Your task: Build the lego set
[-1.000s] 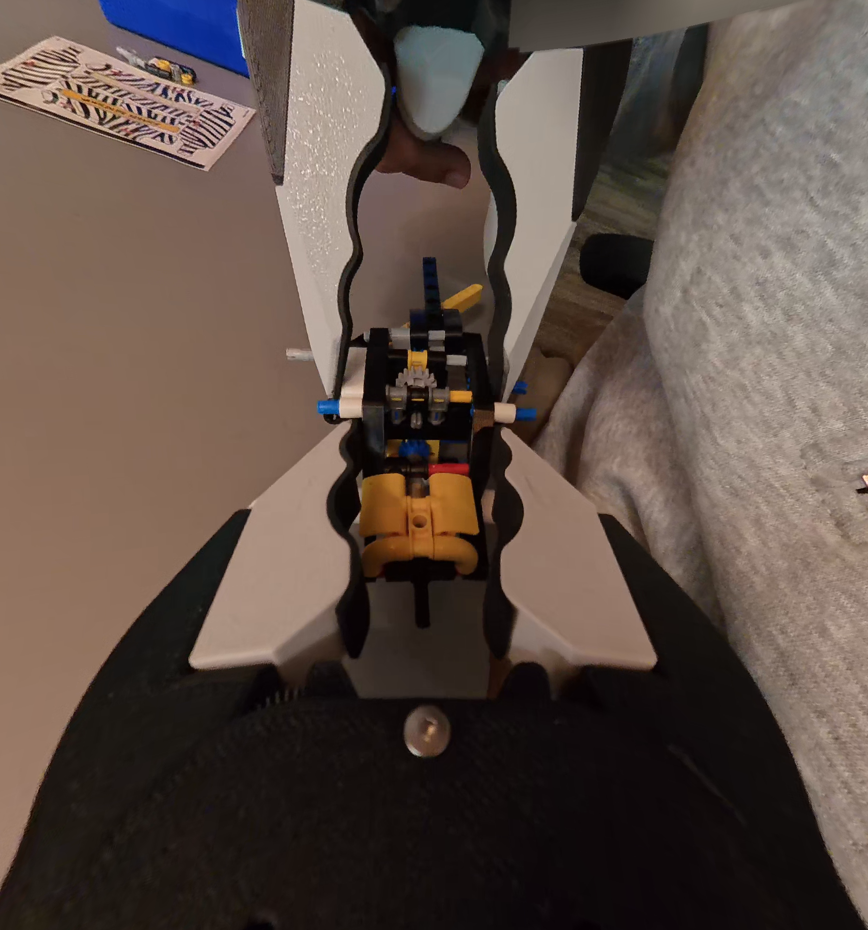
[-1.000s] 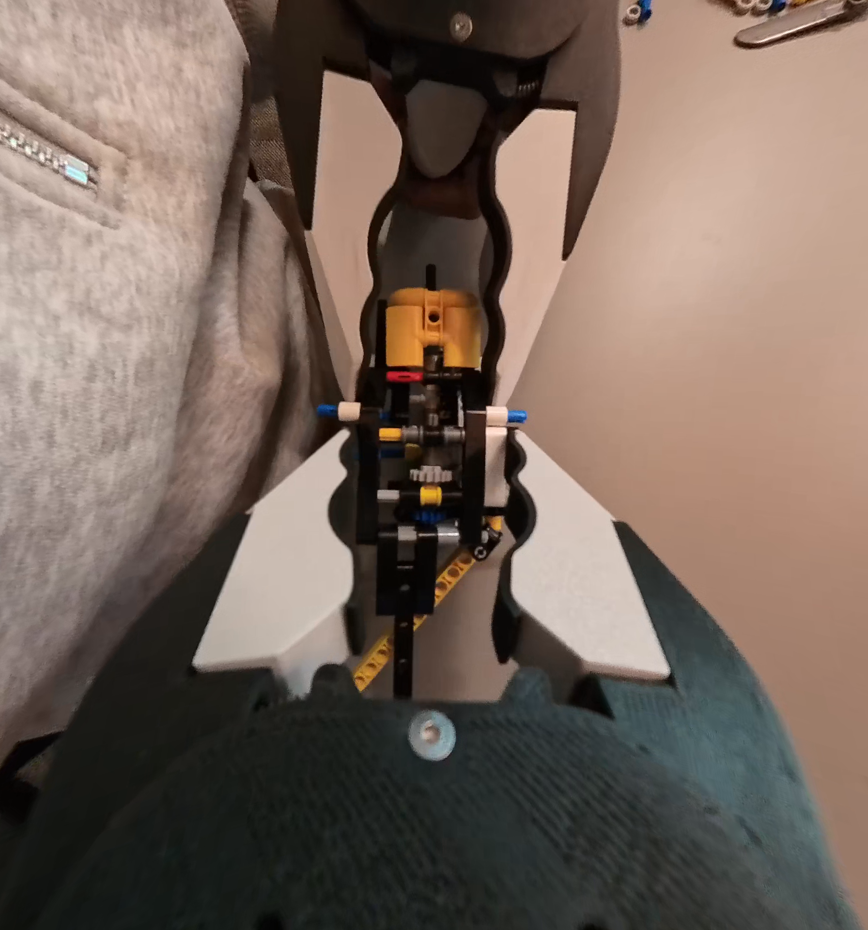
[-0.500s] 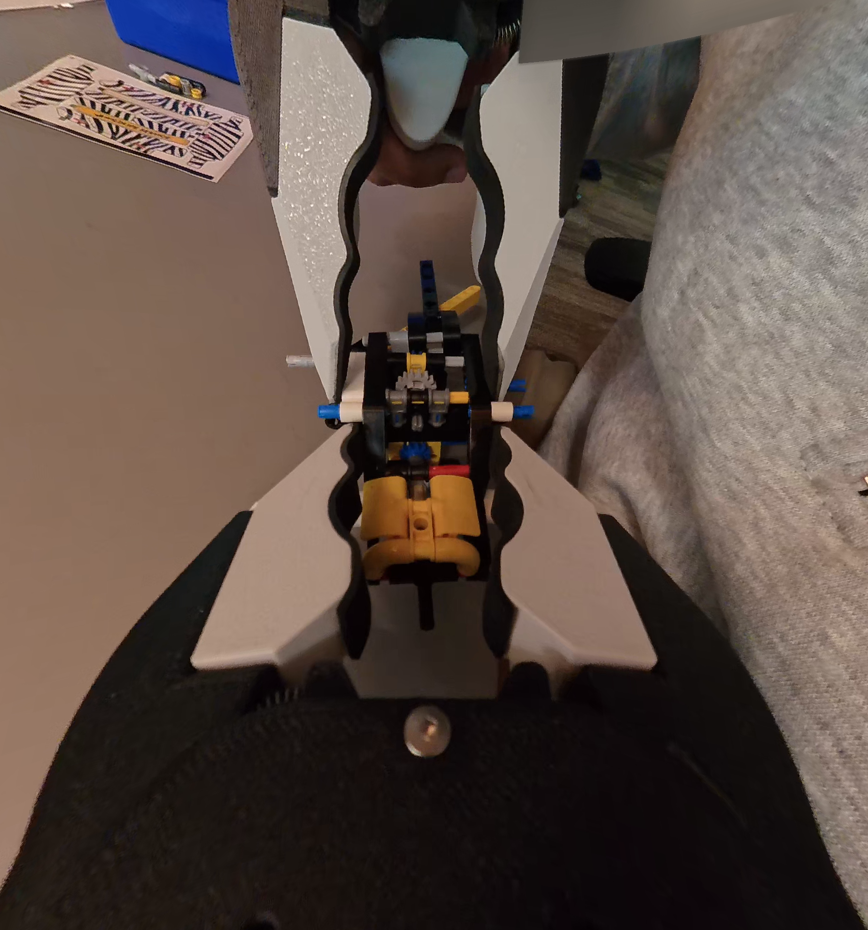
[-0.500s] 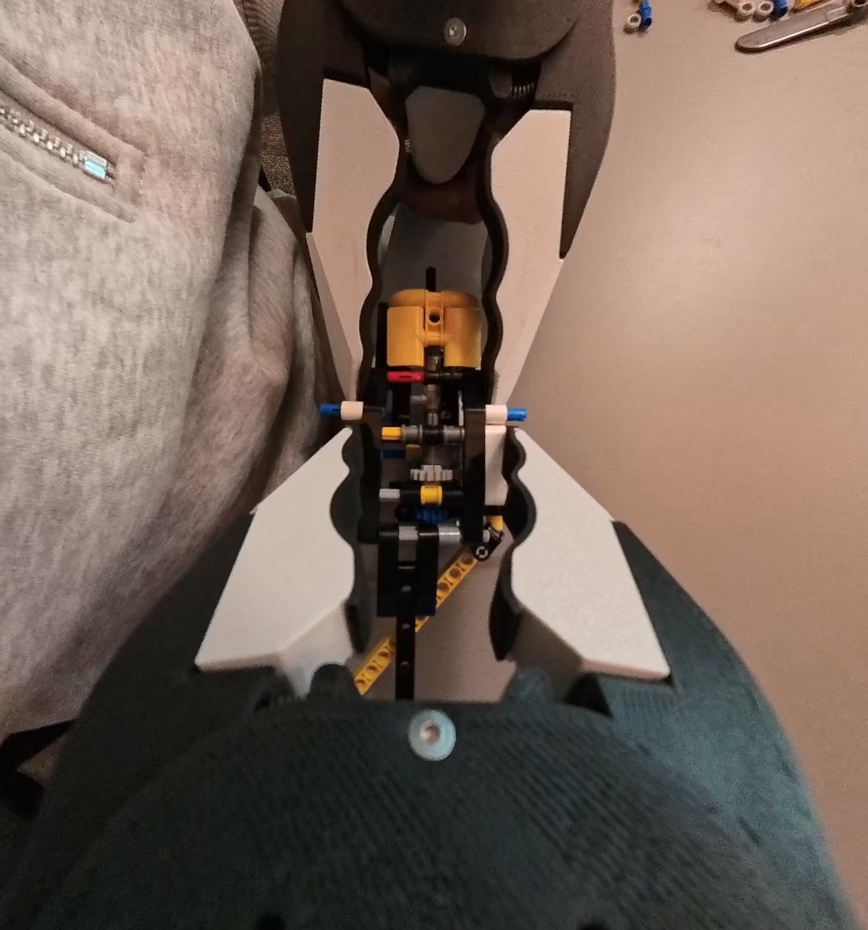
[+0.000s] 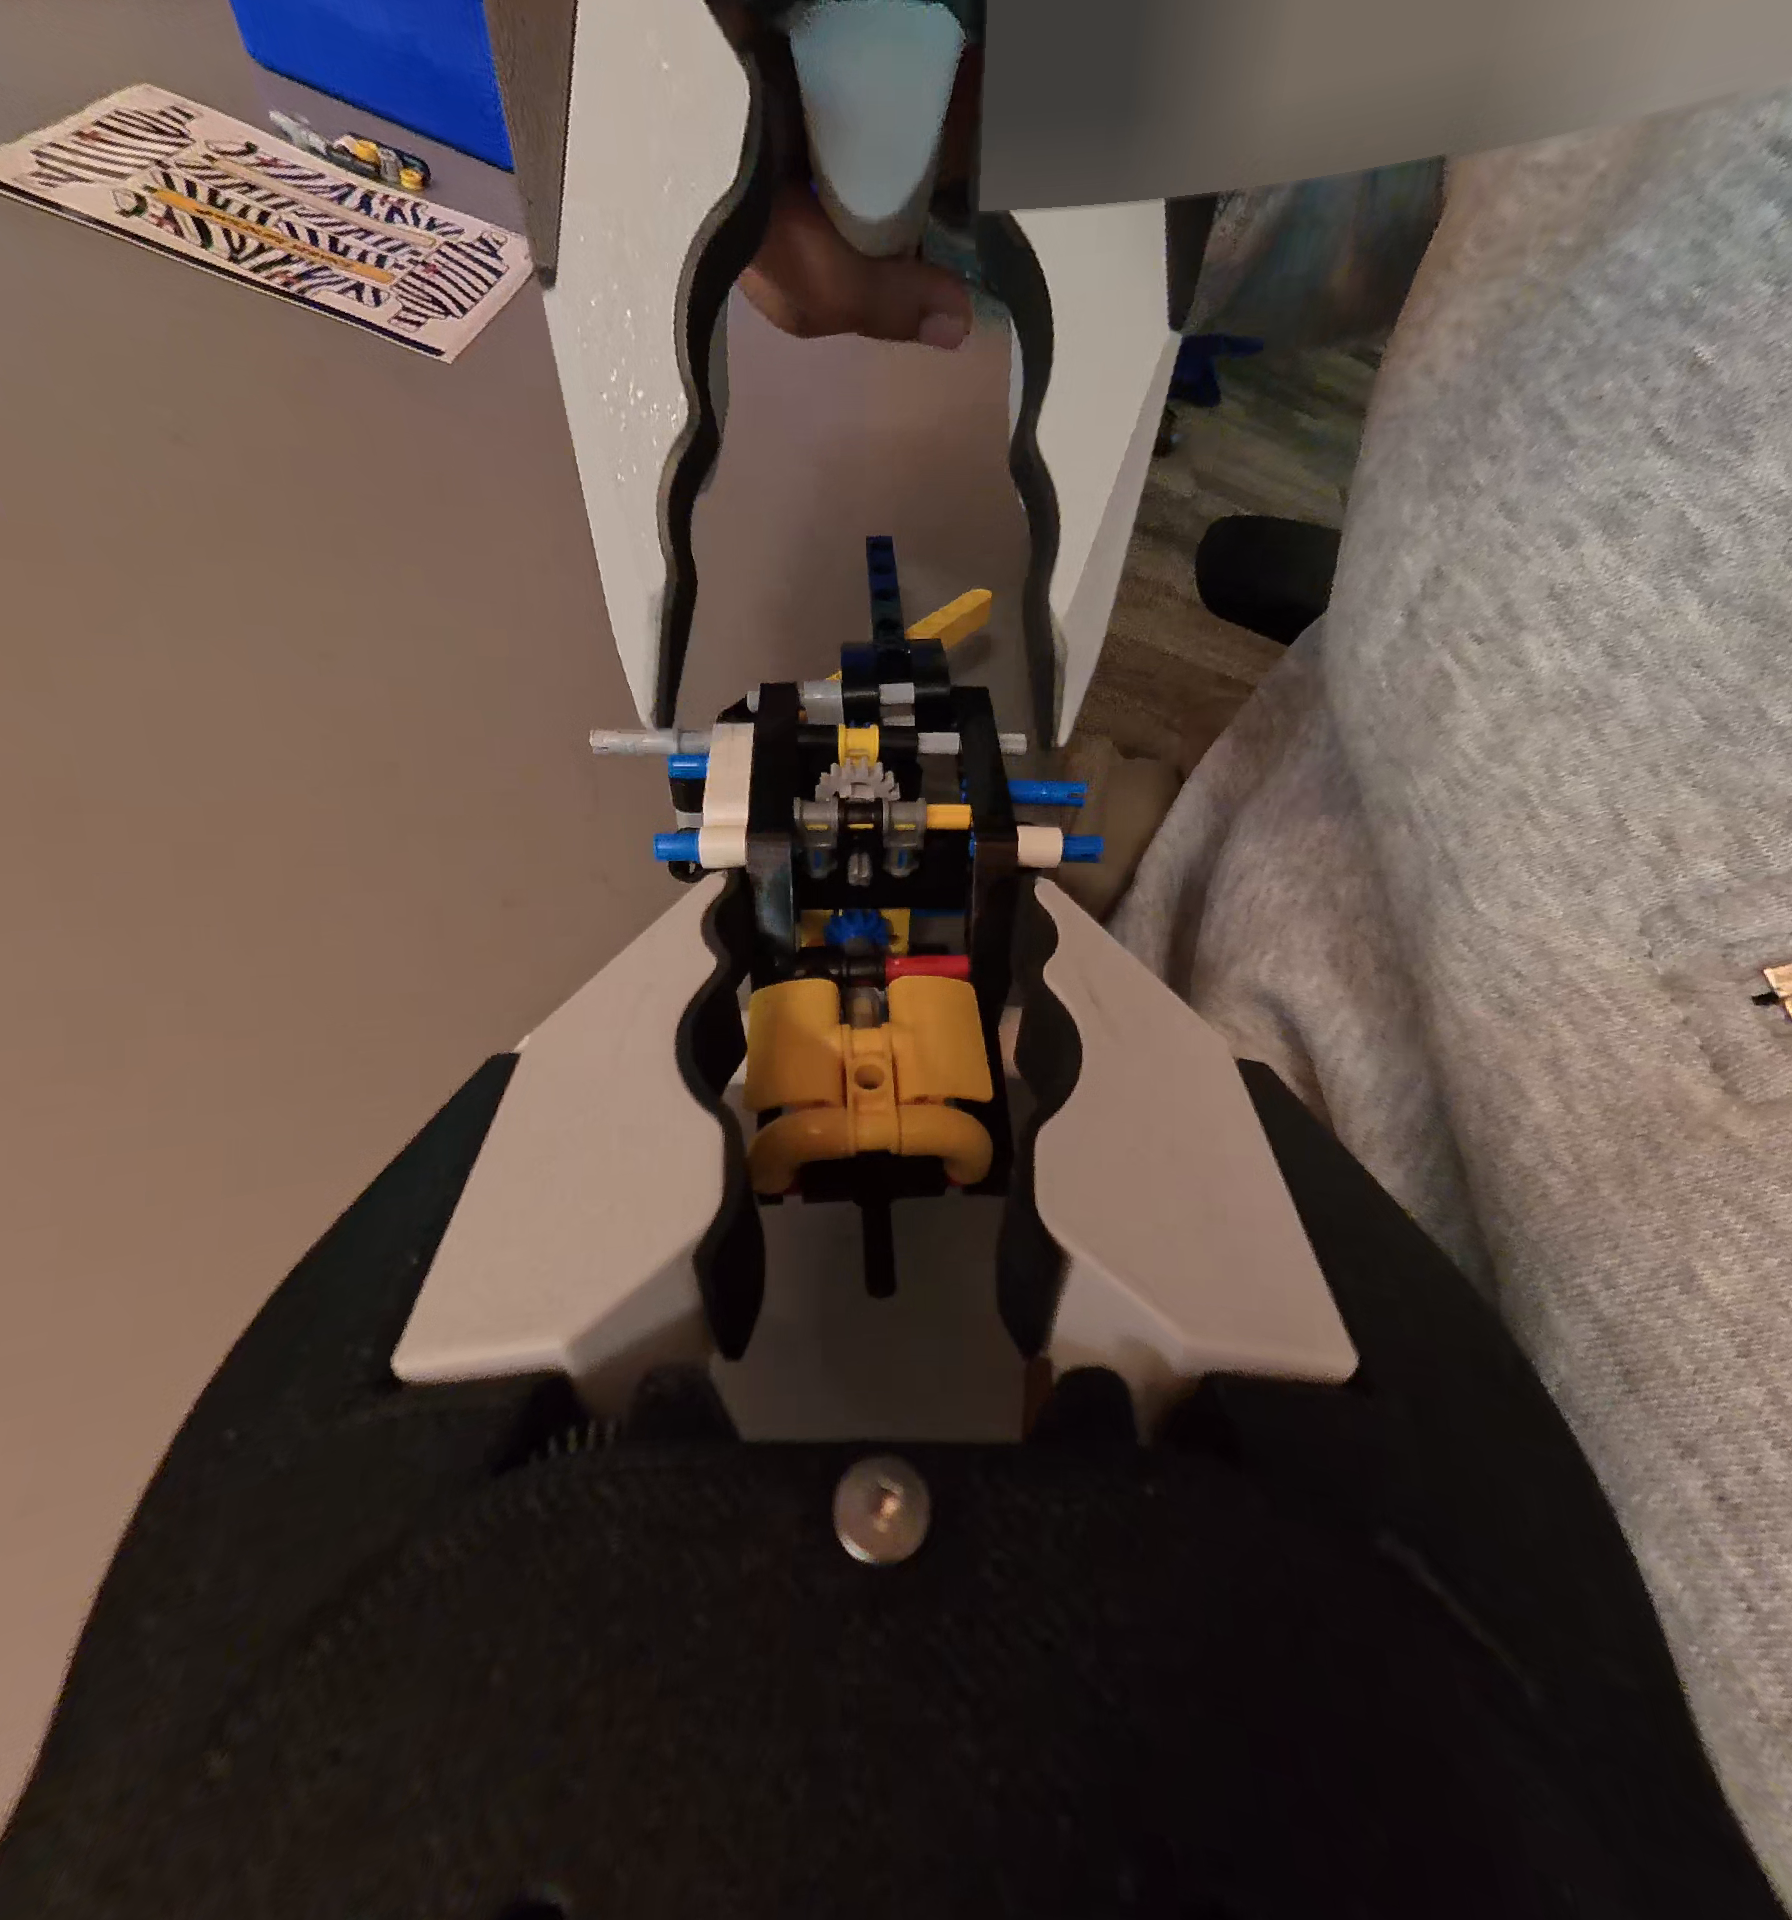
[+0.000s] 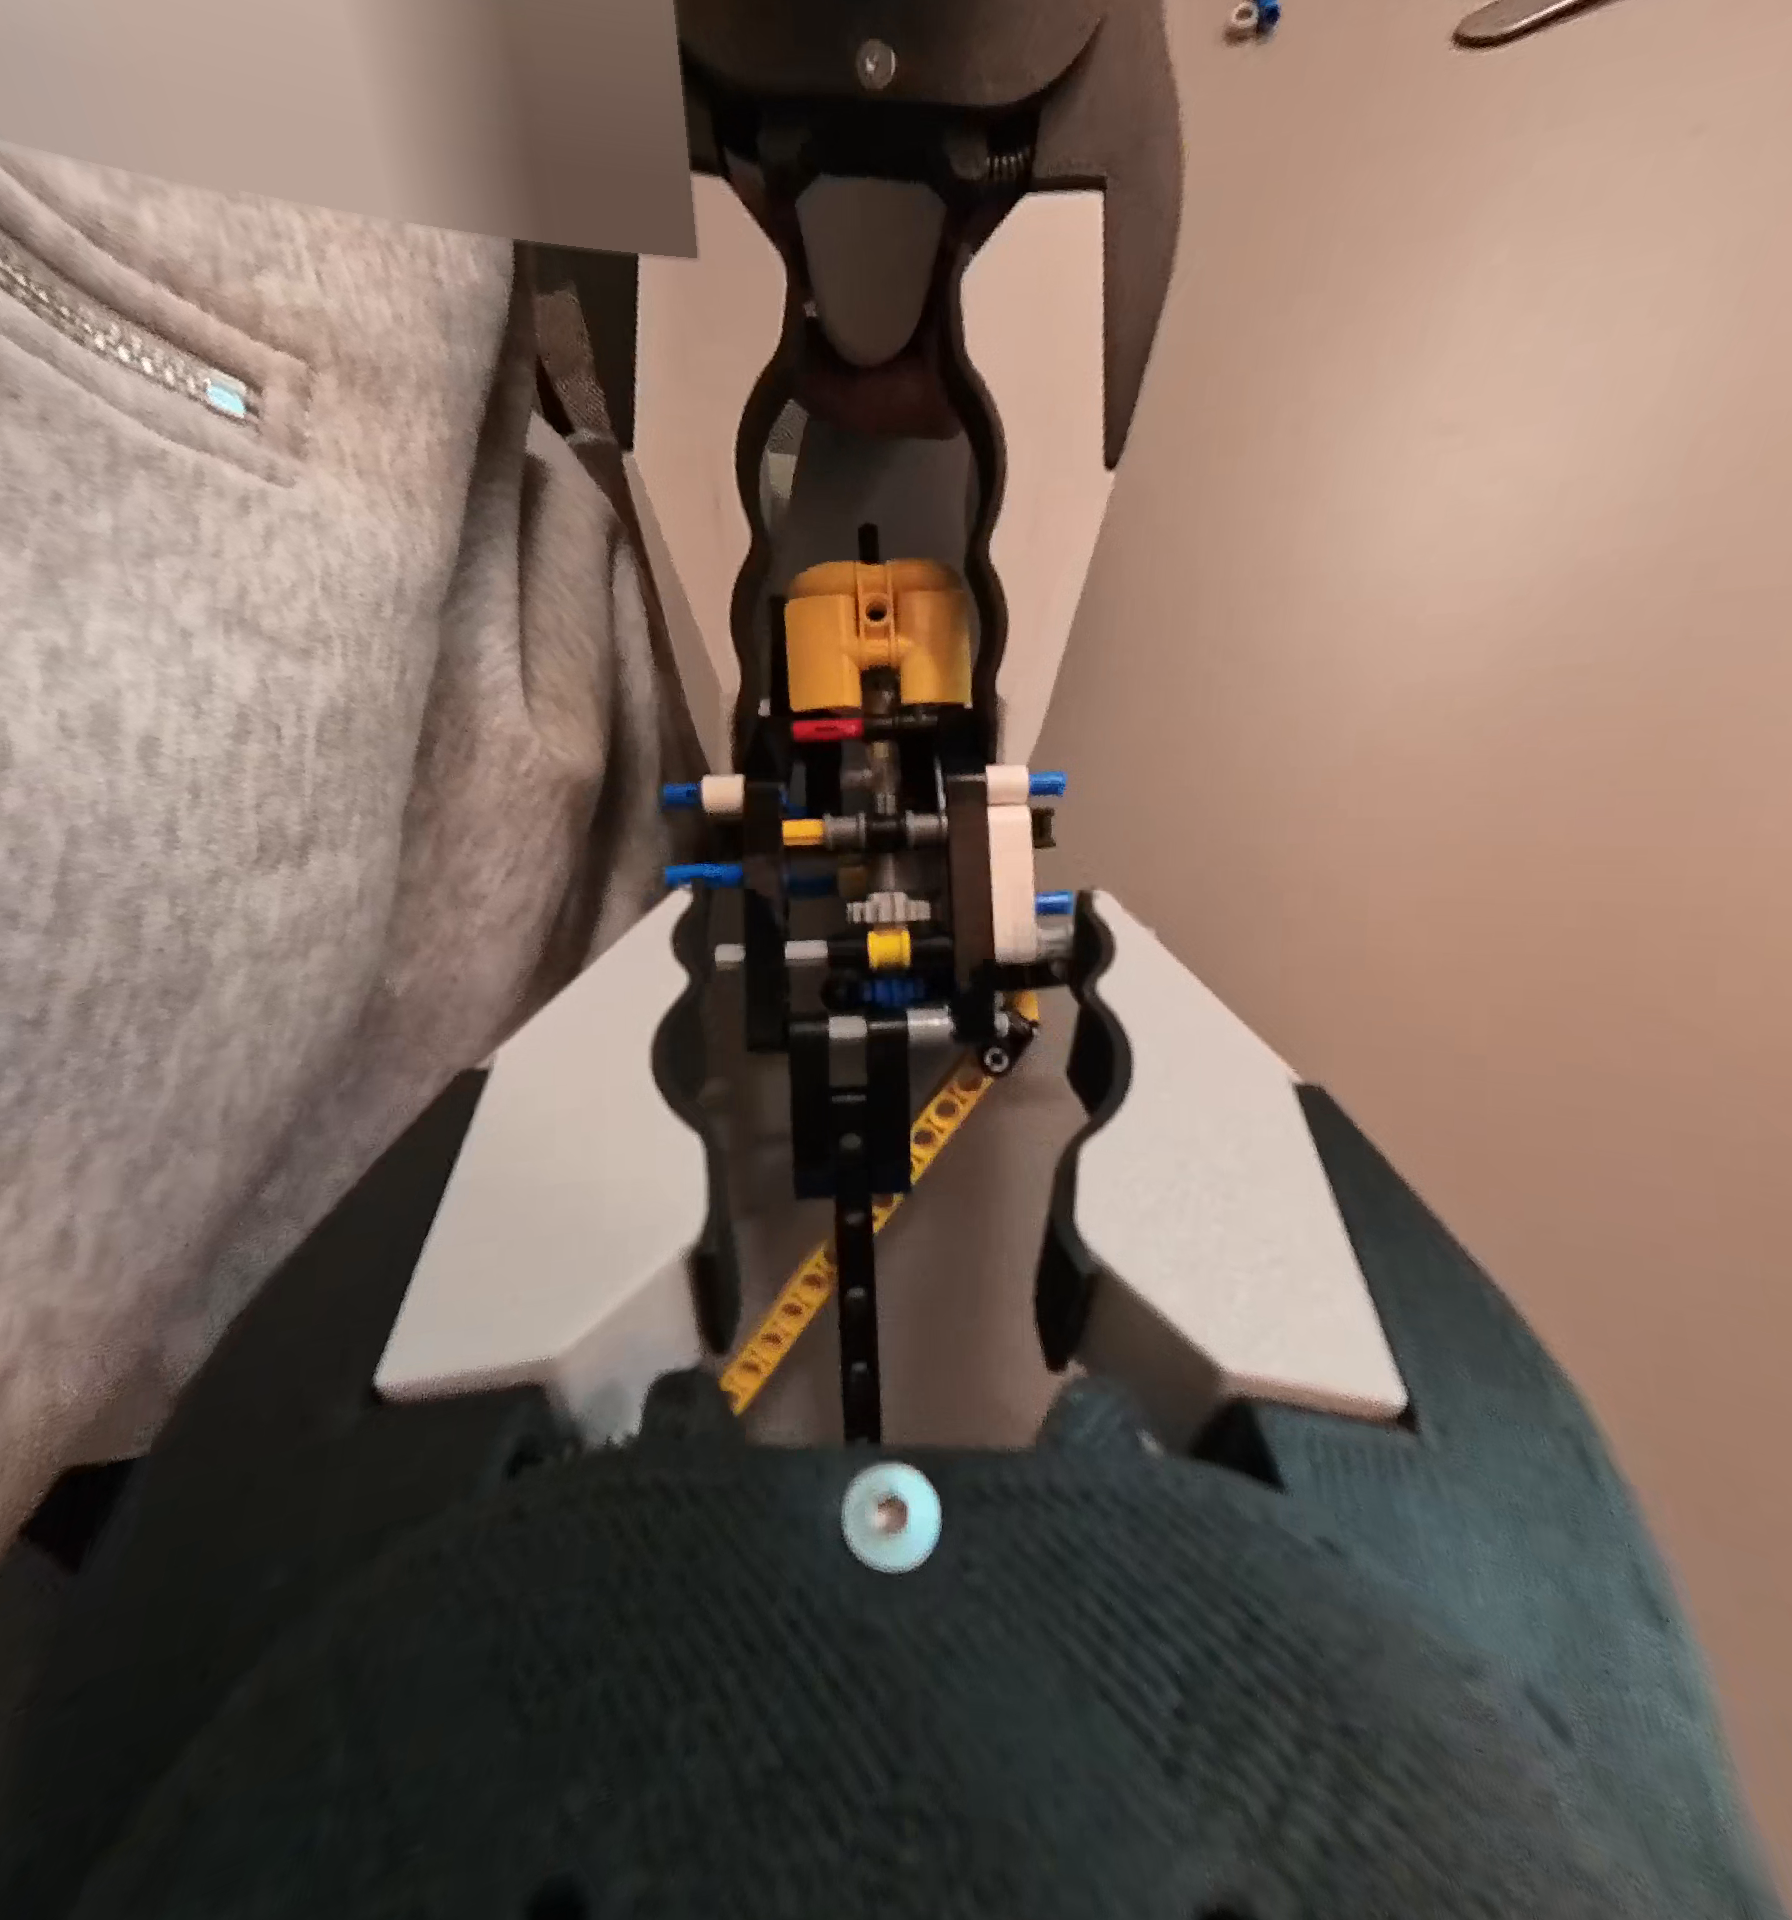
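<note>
The left gripper (image 5: 876,914) is clamped on the near, yellow-engine end of the lego model (image 5: 871,935), its wavy black jaws pressed against the black frame on both sides. Facing it from the far side, the right gripper (image 6: 887,935) stands spread around the other end of the same model (image 6: 876,862): in the right wrist view its right jaw sits clear of the white beam (image 6: 1011,868), and a gap shows beside the left jaw too. The model is held up above the tan bench (image 5: 196,727), between the two grippers, with blue pins and white bushes sticking out to either side and a long black beam (image 6: 856,1278) and a yellow beam (image 6: 840,1257) trailing toward the right wrist camera. A zebra-striped sticker sheet (image 5: 248,223) lies at the far left of the bench, near a blue box (image 5: 383,73). A person's grey fleece garment (image 5: 1598,831) fills the right of the left wrist view.
</note>
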The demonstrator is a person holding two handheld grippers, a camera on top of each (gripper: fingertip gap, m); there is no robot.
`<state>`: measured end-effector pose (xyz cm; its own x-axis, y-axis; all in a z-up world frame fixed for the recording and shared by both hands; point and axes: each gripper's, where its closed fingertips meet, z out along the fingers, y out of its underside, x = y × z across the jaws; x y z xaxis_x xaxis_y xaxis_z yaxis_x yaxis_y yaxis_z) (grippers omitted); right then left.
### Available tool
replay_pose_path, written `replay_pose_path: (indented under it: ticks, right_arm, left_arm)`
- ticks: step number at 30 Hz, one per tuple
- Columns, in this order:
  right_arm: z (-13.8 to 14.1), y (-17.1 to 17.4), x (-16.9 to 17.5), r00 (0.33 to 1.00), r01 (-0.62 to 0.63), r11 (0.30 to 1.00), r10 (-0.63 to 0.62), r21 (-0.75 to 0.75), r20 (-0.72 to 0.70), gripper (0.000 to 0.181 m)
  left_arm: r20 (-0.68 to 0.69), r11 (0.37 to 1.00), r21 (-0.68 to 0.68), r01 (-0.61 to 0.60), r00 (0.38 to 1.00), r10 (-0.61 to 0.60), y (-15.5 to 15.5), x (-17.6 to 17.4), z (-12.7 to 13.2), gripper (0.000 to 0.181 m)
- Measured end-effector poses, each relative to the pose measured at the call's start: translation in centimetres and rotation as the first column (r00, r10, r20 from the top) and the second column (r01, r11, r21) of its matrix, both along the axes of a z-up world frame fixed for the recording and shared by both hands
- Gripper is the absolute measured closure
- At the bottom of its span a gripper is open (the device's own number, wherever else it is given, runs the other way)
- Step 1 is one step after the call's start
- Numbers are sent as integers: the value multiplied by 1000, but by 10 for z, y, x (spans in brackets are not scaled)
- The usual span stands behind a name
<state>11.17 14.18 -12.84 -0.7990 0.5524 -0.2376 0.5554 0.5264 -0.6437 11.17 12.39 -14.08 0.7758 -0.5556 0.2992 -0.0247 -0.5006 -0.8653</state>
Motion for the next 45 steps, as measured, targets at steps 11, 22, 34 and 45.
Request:
replay_pose_path:
  ticks: [11, 22, 34, 45]
  right_arm:
    - [-7, 0, 2, 999, -39, 997, 39, 62, -1, 124]
    - [-8, 3, 2, 998, -22, 995, 16, 100, 65, 126]
    - [-8, 2, 0, 998, -29, 994, 24, 103, 54, 128]
    - [-8, 3, -1, 998, -31, 995, 27, 93, 51, 128]
  left_arm:
    - [-12, 1000, -4, 1, 1000, -1, 0, -1, 0, 132]
    - [-30, 1000, -12, -15, 999, 14, 3, -1, 1, 133]
    - [-13, 1000, -15, -23, 1000, 23, 2, -2, 1, 133]
    - [3, 999, -15, -30, 1000, 30, 3, -3, 1, 133]
